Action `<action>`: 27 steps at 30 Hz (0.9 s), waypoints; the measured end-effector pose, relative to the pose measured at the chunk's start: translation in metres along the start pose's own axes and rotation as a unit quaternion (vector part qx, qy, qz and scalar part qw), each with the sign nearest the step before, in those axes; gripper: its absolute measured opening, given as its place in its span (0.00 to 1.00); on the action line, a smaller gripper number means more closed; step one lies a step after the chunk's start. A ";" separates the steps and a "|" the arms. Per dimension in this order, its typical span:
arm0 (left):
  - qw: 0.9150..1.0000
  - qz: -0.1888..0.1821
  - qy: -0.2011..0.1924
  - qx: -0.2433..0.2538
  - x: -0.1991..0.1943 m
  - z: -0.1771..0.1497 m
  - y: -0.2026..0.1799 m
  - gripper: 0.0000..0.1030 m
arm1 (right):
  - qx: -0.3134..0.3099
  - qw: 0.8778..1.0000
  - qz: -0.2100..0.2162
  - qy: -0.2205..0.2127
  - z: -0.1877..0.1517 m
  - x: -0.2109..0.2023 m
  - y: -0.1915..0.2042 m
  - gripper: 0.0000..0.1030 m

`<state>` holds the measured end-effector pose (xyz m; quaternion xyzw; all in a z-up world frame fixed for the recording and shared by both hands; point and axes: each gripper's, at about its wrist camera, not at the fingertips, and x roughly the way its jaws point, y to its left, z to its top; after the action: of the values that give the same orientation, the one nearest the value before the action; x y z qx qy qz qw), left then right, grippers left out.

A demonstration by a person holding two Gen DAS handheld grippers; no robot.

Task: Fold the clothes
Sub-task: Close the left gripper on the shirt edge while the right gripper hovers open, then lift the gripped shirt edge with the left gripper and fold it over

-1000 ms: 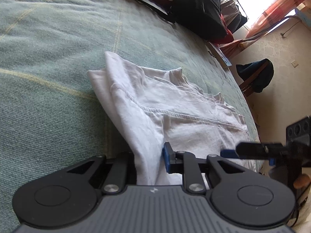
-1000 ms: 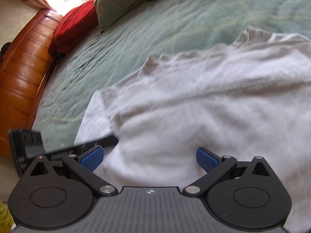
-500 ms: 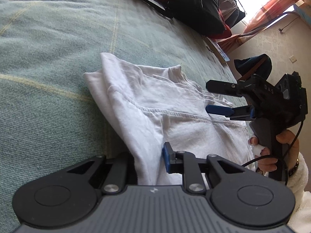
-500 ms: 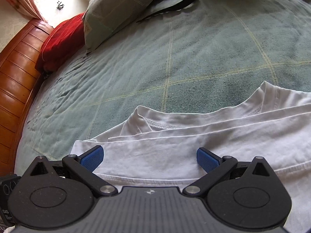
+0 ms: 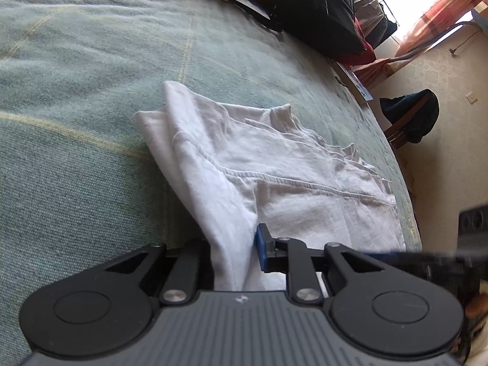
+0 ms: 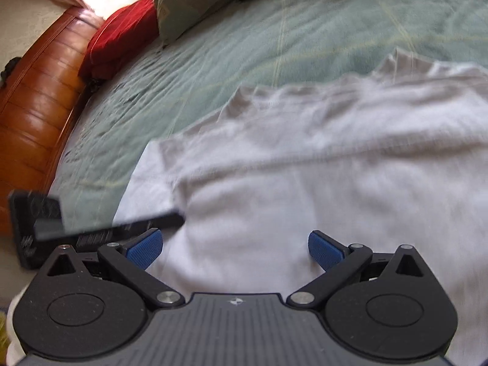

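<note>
The left gripper [image 5: 233, 250] has its fingers pinching an edge of the white shirt [image 5: 274, 170], which lies on the green bed [image 5: 76, 91] already doubled into layers, though loosely; the right gripper [image 6: 233, 245] hovers over it, fingers spread. No legible writing.

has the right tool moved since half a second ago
Yes. The right tool has dropped in low over the white shirt; the red pillow now sits farther up its view.

The shirt [image 5: 274, 170] lies on the bed [image 5: 76, 106]; pillows [image 6: 195, 0] and, apparently, a bag [image 5: 317, 9] sit behind.
</note>
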<state>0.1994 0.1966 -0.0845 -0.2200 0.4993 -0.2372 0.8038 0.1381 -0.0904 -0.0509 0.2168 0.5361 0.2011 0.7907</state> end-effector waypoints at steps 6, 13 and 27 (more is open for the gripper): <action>1.000 0.024 -0.003 -0.004 -0.001 -0.001 -0.008 0.19 | 0.002 0.999 0.018 0.044 -0.039 -0.009 -0.003 1.00; 0.999 0.036 -0.011 -0.020 -0.005 -0.001 -0.014 0.17 | 0.002 0.999 0.034 0.010 -0.036 -0.037 -0.012 1.00; 0.999 0.036 -0.031 0.004 -0.036 0.007 -0.072 0.11 | 0.000 0.996 0.070 -0.046 -0.020 -0.071 -0.045 1.00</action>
<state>0.1800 0.1620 -0.0147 -0.2057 0.4809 -0.2031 0.8277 0.0985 -0.1645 -0.0288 0.2631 0.4825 0.2458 0.7984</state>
